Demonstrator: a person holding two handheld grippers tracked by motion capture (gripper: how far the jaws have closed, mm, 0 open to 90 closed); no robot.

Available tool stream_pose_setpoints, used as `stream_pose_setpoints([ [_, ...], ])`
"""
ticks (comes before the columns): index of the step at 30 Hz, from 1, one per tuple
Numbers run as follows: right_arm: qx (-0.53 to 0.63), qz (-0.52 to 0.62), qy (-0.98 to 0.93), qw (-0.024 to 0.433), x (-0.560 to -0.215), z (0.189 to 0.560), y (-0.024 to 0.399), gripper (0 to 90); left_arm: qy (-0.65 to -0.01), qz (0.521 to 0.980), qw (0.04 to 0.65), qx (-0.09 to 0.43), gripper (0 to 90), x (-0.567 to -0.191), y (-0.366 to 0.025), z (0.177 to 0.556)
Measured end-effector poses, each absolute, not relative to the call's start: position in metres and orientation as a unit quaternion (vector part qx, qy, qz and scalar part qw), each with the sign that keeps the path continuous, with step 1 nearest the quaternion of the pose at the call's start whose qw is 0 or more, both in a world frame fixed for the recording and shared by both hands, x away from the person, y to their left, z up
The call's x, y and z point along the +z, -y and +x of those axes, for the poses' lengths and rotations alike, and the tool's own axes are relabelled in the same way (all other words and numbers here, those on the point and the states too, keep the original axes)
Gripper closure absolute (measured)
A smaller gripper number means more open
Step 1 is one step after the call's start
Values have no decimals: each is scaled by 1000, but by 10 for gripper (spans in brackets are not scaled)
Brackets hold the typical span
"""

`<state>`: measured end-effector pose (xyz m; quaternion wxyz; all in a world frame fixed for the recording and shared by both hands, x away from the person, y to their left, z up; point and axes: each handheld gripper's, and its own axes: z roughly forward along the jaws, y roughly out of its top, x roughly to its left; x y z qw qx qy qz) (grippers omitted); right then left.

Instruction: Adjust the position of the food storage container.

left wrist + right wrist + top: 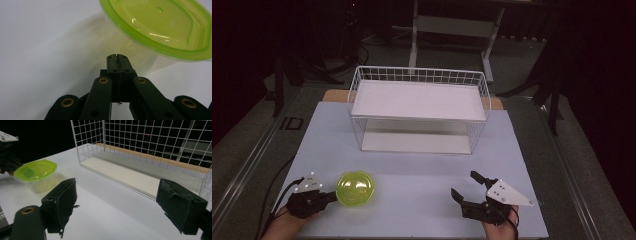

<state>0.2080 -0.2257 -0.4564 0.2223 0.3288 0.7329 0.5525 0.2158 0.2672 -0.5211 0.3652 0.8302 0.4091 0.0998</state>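
The left gripper [331,196] sat at the near left of the white table [422,195], its jaws pressed together with nothing between them, their tips just beside the clear wall of a lidded plastic container [356,188] with a yellow-green lid [160,25]; whether they touched it could not be told. The right gripper [467,186], held in a hand [501,226] at the near right, had its jaws spread wide and empty, pointing toward the container and well apart from it. Farther back, in the middle of the table, stood a white wire rack [419,109] with an upper shelf [419,100] and a lower shelf [125,175], both bare.
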Motion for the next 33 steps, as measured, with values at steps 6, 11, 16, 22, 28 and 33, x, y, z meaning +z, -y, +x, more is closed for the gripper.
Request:
stream_pose_setpoints([
  [6,553,329,-733,222,-456,208,227,167,-395,839,364,86,900,-523,-244,225],
  [11,553,328,-733,221,-456,208,227,167,-379,844,371,73,900,-524,-220,233],
  [16,554,329,-732,221,-456,208,229,167,-372,847,373,69,900,-527,-207,237],
  [22,554,330,-731,221,-455,207,230,167,-388,841,371,66,900,-526,-206,230],
  [28,553,330,-733,221,-456,208,229,167,-394,833,381,78,900,-521,-208,220],
  [33,553,324,-734,223,-455,208,227,167,-389,834,385,71,900,-523,-200,221],
])
